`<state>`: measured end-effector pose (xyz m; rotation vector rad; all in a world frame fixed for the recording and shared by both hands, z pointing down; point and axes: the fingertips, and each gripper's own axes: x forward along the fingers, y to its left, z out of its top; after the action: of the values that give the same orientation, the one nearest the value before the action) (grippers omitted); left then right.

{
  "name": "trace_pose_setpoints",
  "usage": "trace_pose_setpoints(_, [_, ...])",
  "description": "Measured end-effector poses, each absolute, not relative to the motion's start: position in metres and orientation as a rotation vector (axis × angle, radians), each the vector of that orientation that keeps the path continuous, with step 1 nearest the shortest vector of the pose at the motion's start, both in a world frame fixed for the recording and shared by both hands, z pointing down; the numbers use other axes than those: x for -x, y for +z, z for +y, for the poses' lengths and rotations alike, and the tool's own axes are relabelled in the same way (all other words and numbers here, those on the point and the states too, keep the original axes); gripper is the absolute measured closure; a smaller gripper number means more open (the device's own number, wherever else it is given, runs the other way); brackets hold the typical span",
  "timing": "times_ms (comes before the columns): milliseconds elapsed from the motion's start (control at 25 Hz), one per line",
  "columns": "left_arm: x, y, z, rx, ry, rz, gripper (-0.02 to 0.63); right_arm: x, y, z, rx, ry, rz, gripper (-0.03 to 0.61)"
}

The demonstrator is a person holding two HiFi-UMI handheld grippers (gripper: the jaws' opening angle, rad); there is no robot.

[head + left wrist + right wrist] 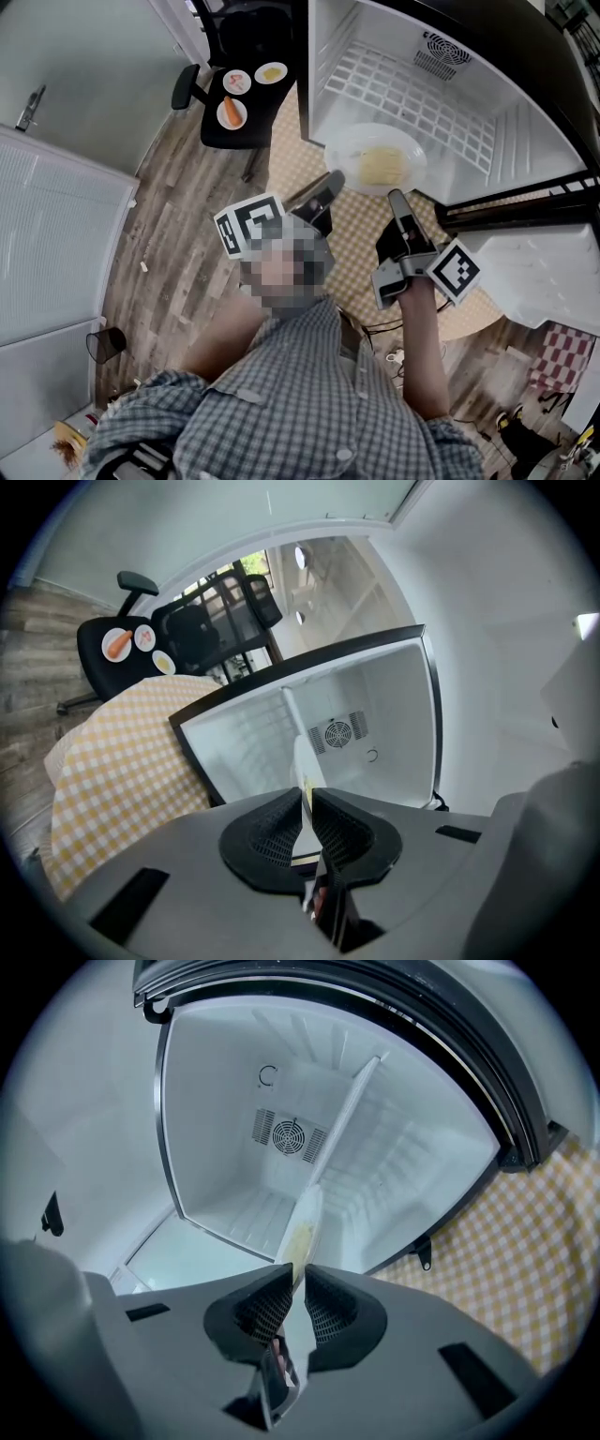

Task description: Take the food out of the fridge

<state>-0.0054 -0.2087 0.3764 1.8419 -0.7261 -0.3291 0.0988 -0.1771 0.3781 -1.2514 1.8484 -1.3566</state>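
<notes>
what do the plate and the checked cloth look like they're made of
The plate: smooth white with a faint sheen, likely ceramic or melamine; can't tell which. The checked cloth: matte yellow-and-white woven fabric, draping softly at its edge.

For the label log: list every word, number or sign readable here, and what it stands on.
No readable words or numbers anywhere.
Left cube, right cube: black-and-white square markers, patterns only, no text.
Fridge back wall: a "C"-shaped mark, possibly a fitting rather than a letter.
Plate: no print visible.
</notes>
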Motion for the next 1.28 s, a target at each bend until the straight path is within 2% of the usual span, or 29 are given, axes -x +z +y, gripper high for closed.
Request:
trace_pose_setpoints(960, [0.05,0.477,-0.186,-1.769,-0.146,-0.845,0.572,-0.052,0.476,-0.165,1.249,-1.549,1.949,0.546])
trace_pose_setpoints(1280, [0.063,0.517,-0.183,-1.718,-0.082,-0.869,0.572,-0.042,0.523,-0.159,1.312,-1.705,1.905,0.546])
